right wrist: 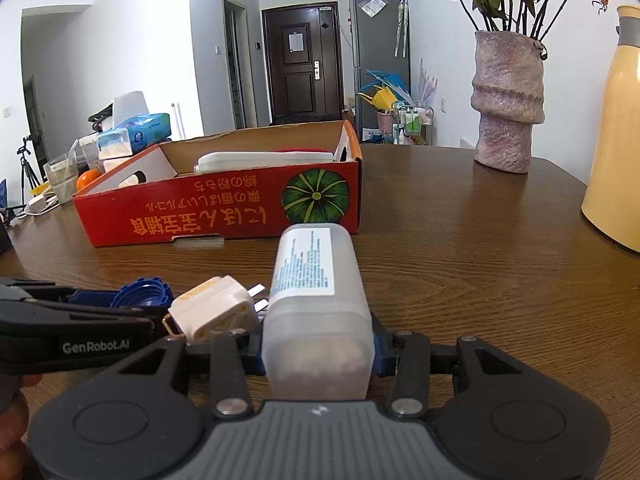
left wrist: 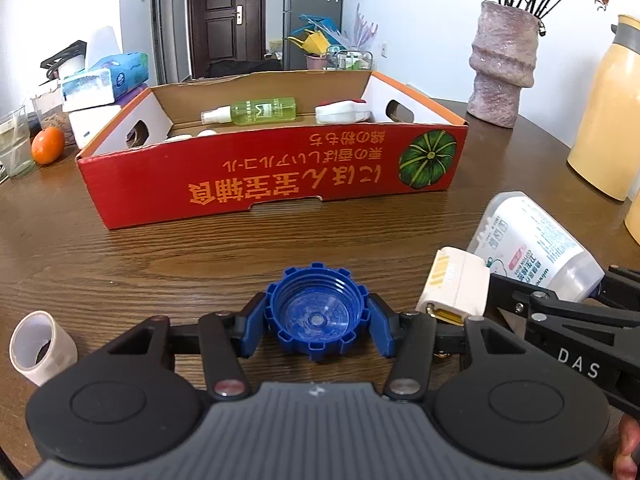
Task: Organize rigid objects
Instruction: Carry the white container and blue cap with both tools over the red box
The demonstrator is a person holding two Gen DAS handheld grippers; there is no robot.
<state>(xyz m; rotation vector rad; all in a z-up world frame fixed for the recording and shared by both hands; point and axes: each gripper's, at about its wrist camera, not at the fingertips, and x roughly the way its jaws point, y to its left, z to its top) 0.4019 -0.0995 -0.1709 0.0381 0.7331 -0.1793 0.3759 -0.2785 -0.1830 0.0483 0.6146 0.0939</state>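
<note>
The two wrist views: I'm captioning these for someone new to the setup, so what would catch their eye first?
First, the big red cardboard box with orange lettering and a green pumpkin picture, open at mid-table. Next, the ridged blue plastic cap on the brown wooden table, pinched in the left claw. Then the frosted white plastic container gripped in the right claw, beside a white plug adapter.

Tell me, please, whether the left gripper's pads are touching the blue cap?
Touching: the left wrist view shows the left gripper with both blue pads pressed against the blue cap's ribbed sides, no gap.
</note>
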